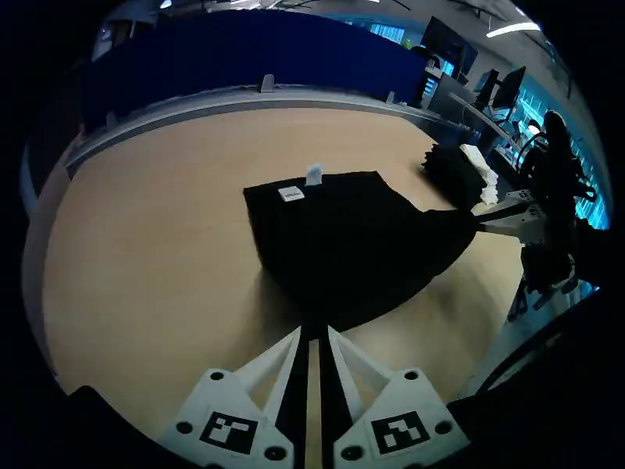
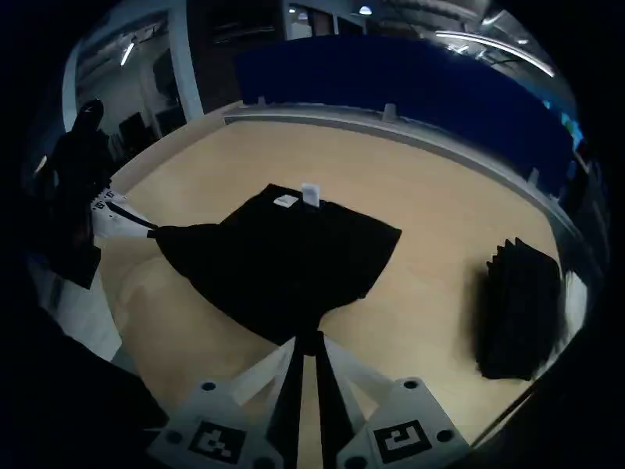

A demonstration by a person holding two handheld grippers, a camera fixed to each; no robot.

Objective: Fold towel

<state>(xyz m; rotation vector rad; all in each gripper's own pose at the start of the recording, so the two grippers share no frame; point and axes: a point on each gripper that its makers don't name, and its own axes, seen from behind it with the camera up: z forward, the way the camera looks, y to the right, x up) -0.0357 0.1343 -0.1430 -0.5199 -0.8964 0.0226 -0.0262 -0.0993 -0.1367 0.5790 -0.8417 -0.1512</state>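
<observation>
The towel [image 1: 344,234] lies spread on the counter [image 1: 141,234], its two near corners clamped and held up by the left claw [image 1: 312,332] and right claw [image 2: 310,340]. If the corners are carried unevenly, a skewed fold may result; a thin pinch could be lost under tension.

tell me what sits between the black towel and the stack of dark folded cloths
Nothing: in the right gripper view, the stretch of table between the black towel and the stack of dark folded cloths is bare wood.
</observation>
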